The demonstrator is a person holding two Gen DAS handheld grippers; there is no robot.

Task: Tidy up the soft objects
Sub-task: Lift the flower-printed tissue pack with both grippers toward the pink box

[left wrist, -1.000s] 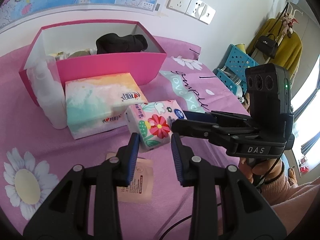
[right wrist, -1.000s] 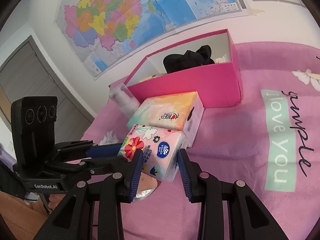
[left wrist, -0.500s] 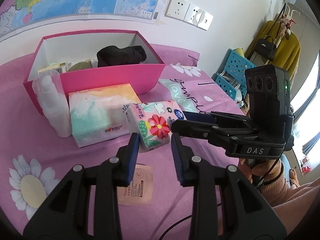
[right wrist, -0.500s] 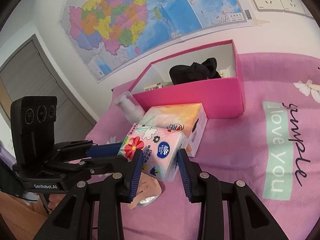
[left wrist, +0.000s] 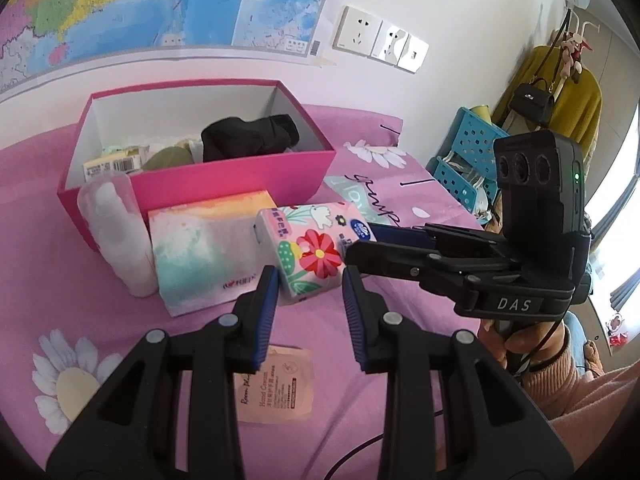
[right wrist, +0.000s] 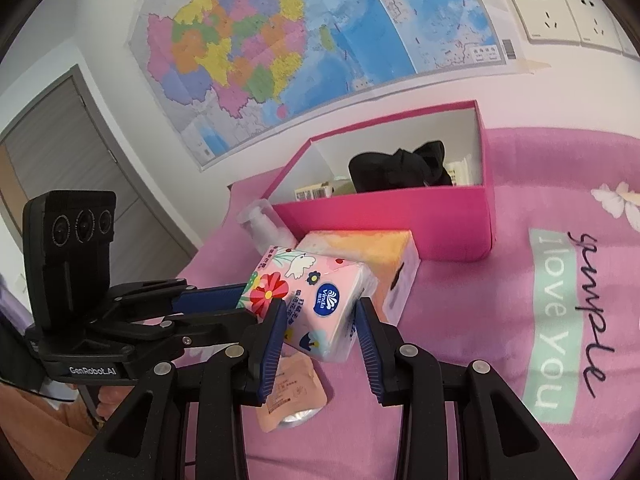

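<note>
Right wrist view, floral tissue pack [right wrist: 316, 304] clamped between right gripper [right wrist: 320, 320] pads

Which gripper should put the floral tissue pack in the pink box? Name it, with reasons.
Right. The right gripper already clamps the floral tissue pack, with the pink box just beyond. The left gripper holds nothing.

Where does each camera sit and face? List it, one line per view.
Left wrist: on the left gripper, angled down at the floral tissue pack and pink box; shows its own jaws, the right gripper, a hand.
Right wrist: on the right gripper, facing the wall map; its jaws grip the pack.
Shared: pack, box, sachet.
</note>
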